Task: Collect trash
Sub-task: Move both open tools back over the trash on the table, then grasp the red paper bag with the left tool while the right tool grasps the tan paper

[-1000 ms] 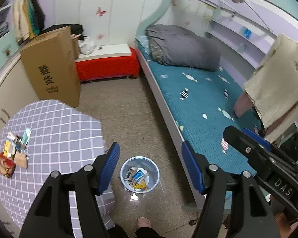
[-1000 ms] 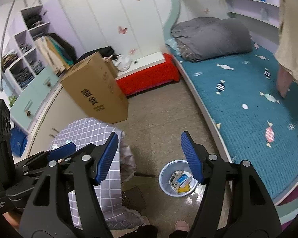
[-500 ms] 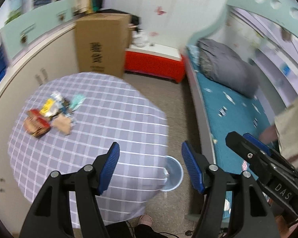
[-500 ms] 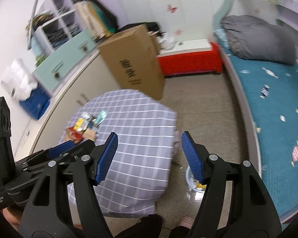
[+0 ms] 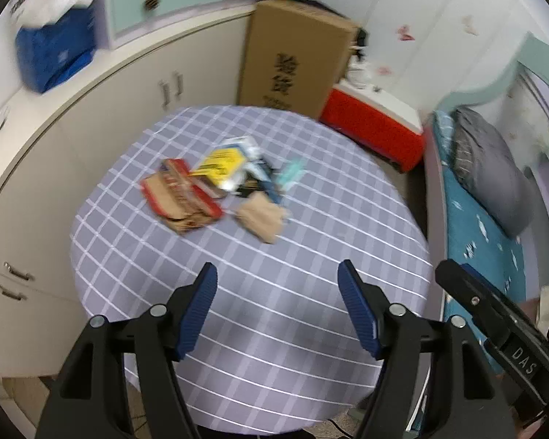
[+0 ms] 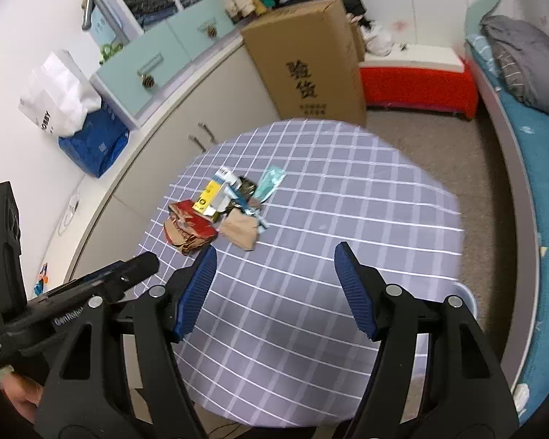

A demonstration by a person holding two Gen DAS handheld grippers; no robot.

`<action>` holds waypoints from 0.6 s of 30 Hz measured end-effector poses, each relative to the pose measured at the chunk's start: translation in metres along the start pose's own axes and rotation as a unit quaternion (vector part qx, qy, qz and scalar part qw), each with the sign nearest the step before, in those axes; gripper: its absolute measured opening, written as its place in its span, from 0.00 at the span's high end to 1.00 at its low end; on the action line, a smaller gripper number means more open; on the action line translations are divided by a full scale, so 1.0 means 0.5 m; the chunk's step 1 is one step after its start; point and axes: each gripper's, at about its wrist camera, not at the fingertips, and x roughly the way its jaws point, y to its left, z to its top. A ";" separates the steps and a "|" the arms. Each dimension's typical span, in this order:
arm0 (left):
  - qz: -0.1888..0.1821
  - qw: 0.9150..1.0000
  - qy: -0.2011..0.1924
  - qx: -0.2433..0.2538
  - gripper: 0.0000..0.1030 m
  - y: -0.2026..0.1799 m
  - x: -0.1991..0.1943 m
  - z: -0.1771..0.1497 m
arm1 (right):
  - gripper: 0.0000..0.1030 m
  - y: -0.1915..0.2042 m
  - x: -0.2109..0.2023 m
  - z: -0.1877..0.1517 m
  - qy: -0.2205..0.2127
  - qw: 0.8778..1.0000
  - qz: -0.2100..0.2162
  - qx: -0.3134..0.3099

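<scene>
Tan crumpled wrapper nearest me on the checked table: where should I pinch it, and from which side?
Judging by its pose, take the tan crumpled wrapper by its near free edge, coming from the front with the open right gripper. That edge juts out of the trash pile over bare tablecloth.

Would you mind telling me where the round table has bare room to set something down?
The table is bare along its whole near half, between the trash pile and both open grippers, left gripper and right gripper, and also on the side toward the bed. It is crowded only around the pile, nearer the cabinets.
</scene>
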 end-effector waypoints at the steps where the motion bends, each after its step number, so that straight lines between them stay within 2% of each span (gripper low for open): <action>1: 0.003 1.000 0.004 -0.005 0.35 0.016 0.008 0.007 | 0.36 0.010 0.021 0.002 0.007 1.000 0.001 0.001; 4: 0.015 0.999 0.023 -0.026 0.35 0.090 0.048 0.038 | 0.36 0.040 0.090 0.008 0.027 1.000 0.002 0.006; 8: 0.023 0.998 0.040 -0.037 0.35 0.150 0.094 0.068 | 0.36 0.062 0.164 0.012 0.049 0.999 0.002 0.016; 18: 0.027 0.997 0.068 -0.035 0.35 0.226 0.196 0.135 | 0.36 0.092 0.347 0.020 0.107 0.994 0.003 0.036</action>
